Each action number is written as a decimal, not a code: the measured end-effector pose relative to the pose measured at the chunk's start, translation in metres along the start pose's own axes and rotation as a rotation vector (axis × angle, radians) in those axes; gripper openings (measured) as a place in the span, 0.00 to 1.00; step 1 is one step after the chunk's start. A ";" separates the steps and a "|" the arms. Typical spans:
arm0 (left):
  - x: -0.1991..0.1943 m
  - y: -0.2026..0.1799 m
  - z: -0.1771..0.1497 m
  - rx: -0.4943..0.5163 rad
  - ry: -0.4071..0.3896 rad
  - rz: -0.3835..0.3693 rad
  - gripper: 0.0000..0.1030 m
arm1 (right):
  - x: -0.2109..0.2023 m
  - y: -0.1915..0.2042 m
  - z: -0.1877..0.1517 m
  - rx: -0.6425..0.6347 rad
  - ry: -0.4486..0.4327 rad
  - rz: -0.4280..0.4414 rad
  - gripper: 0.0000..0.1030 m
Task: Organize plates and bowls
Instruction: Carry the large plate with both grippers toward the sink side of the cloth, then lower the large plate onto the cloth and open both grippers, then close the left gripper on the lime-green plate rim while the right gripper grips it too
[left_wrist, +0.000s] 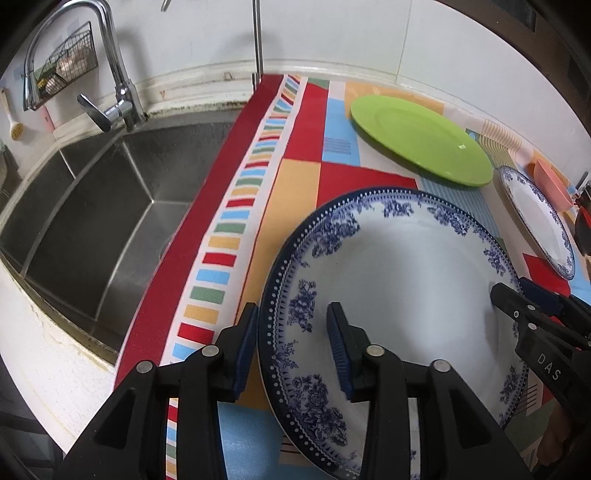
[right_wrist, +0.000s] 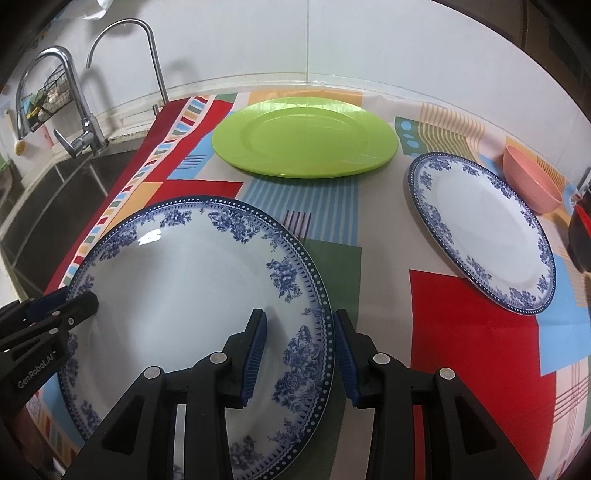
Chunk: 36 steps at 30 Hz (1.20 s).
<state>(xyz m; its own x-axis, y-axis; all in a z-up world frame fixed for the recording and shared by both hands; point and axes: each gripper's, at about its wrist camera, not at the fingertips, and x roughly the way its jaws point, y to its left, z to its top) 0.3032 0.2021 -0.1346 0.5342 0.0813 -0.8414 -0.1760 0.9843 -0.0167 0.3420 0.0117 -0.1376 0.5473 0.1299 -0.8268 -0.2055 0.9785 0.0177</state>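
Both the left hand-held gripper (left_wrist: 291, 350) and the right hand-held gripper (right_wrist: 299, 354) straddle opposite rims of the big blue-and-white floral china plate (right_wrist: 184, 288), pads apparently not pressing, plate tilted over the colourful patchwork-covered tabletop (right_wrist: 461, 325).

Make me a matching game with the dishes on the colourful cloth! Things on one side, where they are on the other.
Things:
1. big blue-flowered plate
2. green plate
3. pink bowl
4. small blue-flowered plate

Places:
A. at the back, near the wall
B. between both grippers' fingers
C. far right, behind a flowered plate
D. right side, in front of the bowl

Pairs: 1-B, 2-A, 3-C, 4-D
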 end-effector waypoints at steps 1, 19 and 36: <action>-0.002 -0.001 0.001 0.003 -0.009 0.000 0.43 | 0.000 0.000 0.000 -0.007 0.004 -0.001 0.37; -0.061 -0.033 0.065 0.122 -0.262 0.012 0.84 | -0.057 -0.025 0.050 -0.001 -0.202 -0.051 0.74; -0.041 -0.056 0.136 0.152 -0.278 -0.043 0.85 | -0.042 -0.058 0.119 0.013 -0.271 -0.093 0.74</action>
<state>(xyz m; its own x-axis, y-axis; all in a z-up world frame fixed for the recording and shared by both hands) 0.4042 0.1646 -0.0258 0.7475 0.0586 -0.6616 -0.0342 0.9982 0.0497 0.4278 -0.0314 -0.0369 0.7606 0.0755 -0.6448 -0.1347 0.9900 -0.0429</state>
